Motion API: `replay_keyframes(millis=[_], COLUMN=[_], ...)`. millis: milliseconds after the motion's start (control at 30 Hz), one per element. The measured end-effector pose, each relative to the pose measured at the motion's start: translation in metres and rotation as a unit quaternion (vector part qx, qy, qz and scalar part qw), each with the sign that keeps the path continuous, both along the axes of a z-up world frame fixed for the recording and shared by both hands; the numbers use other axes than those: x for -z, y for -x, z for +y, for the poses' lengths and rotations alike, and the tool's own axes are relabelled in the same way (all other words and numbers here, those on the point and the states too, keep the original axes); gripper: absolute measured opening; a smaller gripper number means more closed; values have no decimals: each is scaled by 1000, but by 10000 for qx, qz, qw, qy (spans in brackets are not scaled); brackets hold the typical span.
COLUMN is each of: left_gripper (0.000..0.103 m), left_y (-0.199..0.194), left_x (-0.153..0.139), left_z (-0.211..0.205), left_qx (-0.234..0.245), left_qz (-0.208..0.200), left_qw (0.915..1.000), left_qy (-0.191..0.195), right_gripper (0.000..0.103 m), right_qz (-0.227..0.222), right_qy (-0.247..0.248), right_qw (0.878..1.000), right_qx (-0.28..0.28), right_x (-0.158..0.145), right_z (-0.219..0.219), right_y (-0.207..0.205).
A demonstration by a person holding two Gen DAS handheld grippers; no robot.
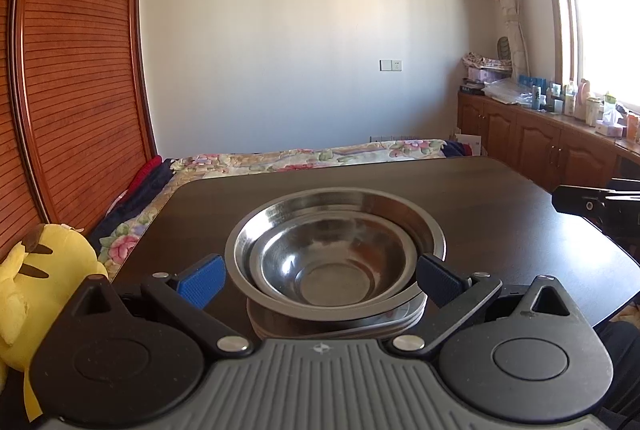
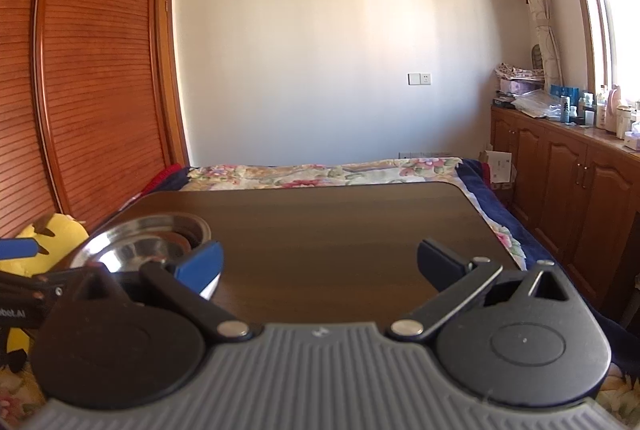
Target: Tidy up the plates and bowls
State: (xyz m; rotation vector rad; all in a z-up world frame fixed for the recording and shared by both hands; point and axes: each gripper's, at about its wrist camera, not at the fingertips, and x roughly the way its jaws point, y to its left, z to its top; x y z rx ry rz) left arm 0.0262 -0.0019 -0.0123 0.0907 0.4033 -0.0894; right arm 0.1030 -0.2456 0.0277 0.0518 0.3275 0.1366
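Observation:
A small steel bowl (image 1: 328, 262) sits nested inside a larger steel bowl (image 1: 384, 206), and both rest on a stack of plates (image 1: 360, 328) on the dark wooden table (image 1: 500, 214). My left gripper (image 1: 320, 280) is open, its blue pads either side of the stack's near edge, holding nothing. My right gripper (image 2: 320, 264) is open and empty above bare table. The stack of bowls (image 2: 140, 242) lies to its left in the right wrist view. The right gripper's tip also shows at the right edge of the left wrist view (image 1: 592, 202).
A yellow plush toy (image 1: 36, 286) lies at the table's left edge. A bed with a floral cover (image 1: 304, 156) lies behind the table. A wooden wardrobe (image 1: 76, 70) stands on the left, low cabinets (image 1: 540, 138) with bottles on the right.

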Motion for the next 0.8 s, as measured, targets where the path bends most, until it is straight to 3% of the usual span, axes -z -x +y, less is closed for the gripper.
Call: replay_keyframes(millis=[800], left_gripper=[103], left_y=[-2], left_x=[1], left_z=[5], left_qx=[-78], left_qz=[18], left_qw=[10000], left_qy=[6], right_gripper=[103], right_qz=[66], right_qy=[55], right_qw=[10000], right_qx=[-8], right_x=[1], right_z=[0], right_y=[-1])
